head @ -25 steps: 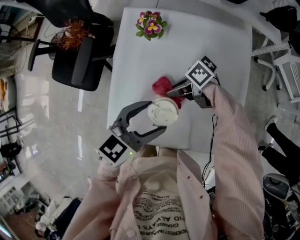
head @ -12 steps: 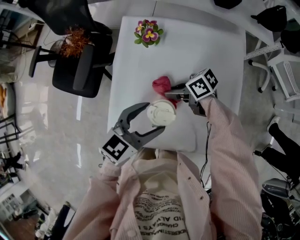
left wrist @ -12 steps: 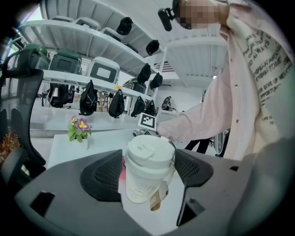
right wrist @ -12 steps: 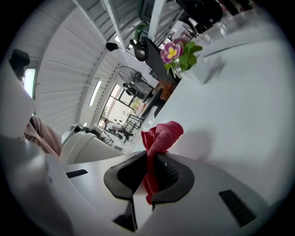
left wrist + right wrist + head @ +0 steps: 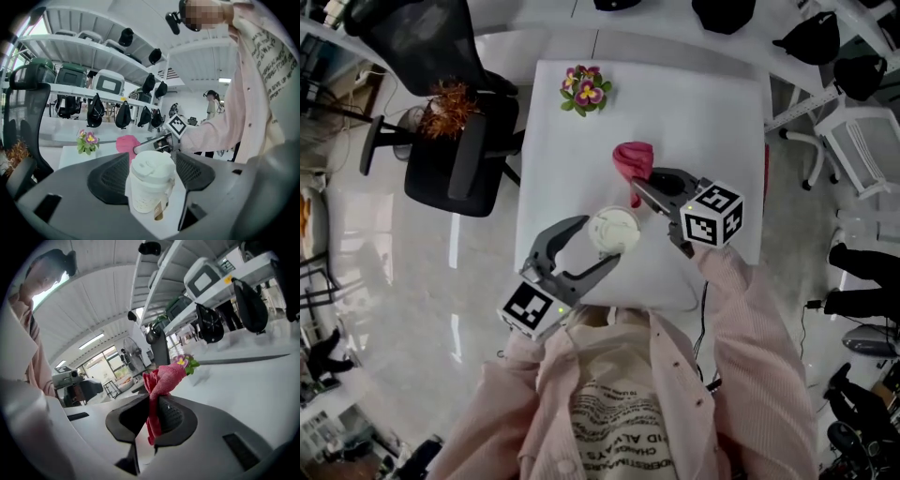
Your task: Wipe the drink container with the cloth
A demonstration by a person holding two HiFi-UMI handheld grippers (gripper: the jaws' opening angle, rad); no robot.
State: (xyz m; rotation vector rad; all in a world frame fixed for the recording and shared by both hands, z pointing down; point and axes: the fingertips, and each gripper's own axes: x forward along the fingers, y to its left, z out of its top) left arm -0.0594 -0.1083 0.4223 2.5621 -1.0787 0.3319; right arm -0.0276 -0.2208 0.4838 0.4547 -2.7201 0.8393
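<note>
A white lidded drink cup (image 5: 614, 232) stands on the white table (image 5: 694, 112), with a paper tag hanging at its side (image 5: 159, 210). My left gripper (image 5: 605, 240) reaches in from the table's near edge. Its jaws sit against both sides of the cup (image 5: 151, 183), shut on it. My right gripper (image 5: 636, 187) is just beyond the cup on the right and is shut on a pink cloth (image 5: 633, 157). In the right gripper view the cloth (image 5: 164, 376) stands up bunched out of the jaws. The cloth (image 5: 127, 142) does not touch the cup.
A small pot of flowers (image 5: 584, 87) sits at the table's far end. A black office chair (image 5: 459, 122) stands left of the table, and a white chair (image 5: 862, 141) to the right. Shelves with bags and helmets (image 5: 123, 115) line the wall beyond.
My right gripper has swung round: its marker cube moved right and toward me, and the cloth now points away from the cup. The left gripper and the cup kept their hold.
</note>
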